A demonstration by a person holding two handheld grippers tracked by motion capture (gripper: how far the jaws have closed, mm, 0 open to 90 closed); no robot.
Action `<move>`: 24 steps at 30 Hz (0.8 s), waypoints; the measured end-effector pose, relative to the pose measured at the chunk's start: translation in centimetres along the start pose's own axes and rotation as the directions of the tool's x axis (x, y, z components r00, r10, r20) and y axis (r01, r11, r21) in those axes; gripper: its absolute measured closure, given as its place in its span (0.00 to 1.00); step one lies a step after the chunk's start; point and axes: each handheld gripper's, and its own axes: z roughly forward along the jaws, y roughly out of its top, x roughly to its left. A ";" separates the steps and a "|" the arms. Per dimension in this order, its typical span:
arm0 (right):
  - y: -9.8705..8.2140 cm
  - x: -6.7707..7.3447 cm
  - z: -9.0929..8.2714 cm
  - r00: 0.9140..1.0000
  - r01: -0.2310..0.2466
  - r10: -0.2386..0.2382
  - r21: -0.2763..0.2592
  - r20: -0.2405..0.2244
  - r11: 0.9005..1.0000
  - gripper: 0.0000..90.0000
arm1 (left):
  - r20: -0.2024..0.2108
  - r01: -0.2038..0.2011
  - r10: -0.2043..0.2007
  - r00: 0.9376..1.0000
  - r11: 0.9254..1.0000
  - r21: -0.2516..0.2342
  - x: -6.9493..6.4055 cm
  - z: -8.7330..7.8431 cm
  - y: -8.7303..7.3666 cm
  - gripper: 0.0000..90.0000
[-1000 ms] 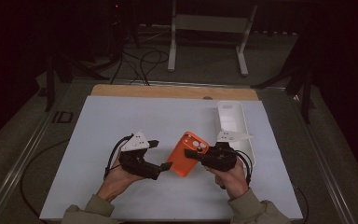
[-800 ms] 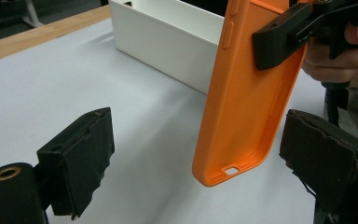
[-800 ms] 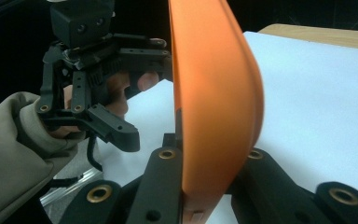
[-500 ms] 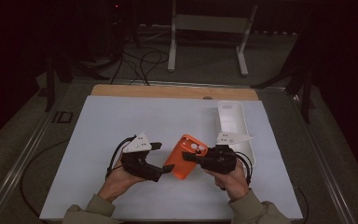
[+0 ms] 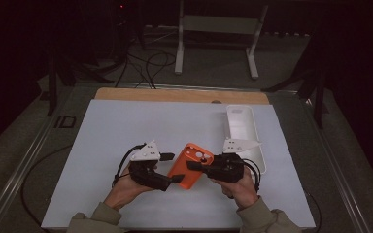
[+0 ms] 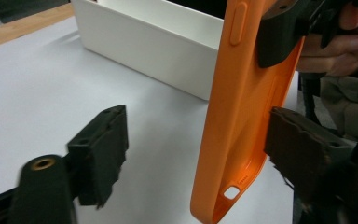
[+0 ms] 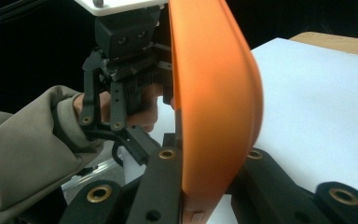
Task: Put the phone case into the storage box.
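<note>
High view: near edge at 6 o'clock, both hands come in. Left gripper (image 5: 175, 167) jaws have just been closing, w/ the orange phone case (image 5: 190, 165) between them, one pad near its back, the other well clear (not pinched yet). Right gripper (image 5: 194, 165) clamps the case, held off the white mat (image 5: 102, 136). Farther, at 2 o'clock, white tray (image 5: 245, 128).

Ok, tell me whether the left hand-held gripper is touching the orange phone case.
Cannot tell. In the left gripper view the left hand-held gripper has just been closing; one pad stands clearly off the orange phone case, but the other sits right at its back, contact unclear.
</note>
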 end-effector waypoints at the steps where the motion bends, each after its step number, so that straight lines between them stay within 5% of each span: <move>1: 0.0 0.1 0.1 1.000 0.010 -0.010 0.003 -0.007 1.000 0.95 | 0.017 0.000 0.000 1.000 1.000 -0.002 0.0 0.0 0.0 0.34; 8: 0.0 0.2 0.1 0.999 0.021 -0.021 0.003 -0.031 1.000 0.95 | 0.088 -0.007 0.008 0.996 1.000 -0.009 0.0 -0.1 -0.2 0.60; 11: -0.1 0.3 0.1 0.999 0.026 -0.026 0.007 -0.044 1.000 0.95 | 0.145 -0.013 0.014 0.989 1.000 -0.011 0.0 0.0 -0.2 0.71; 24: -0.4 -0.3 0.2 0.996 0.020 -0.019 0.013 -0.087 1.000 0.94 | 0.198 -0.017 0.015 0.980 1.000 0.004 -0.1 0.6 -0.8 0.87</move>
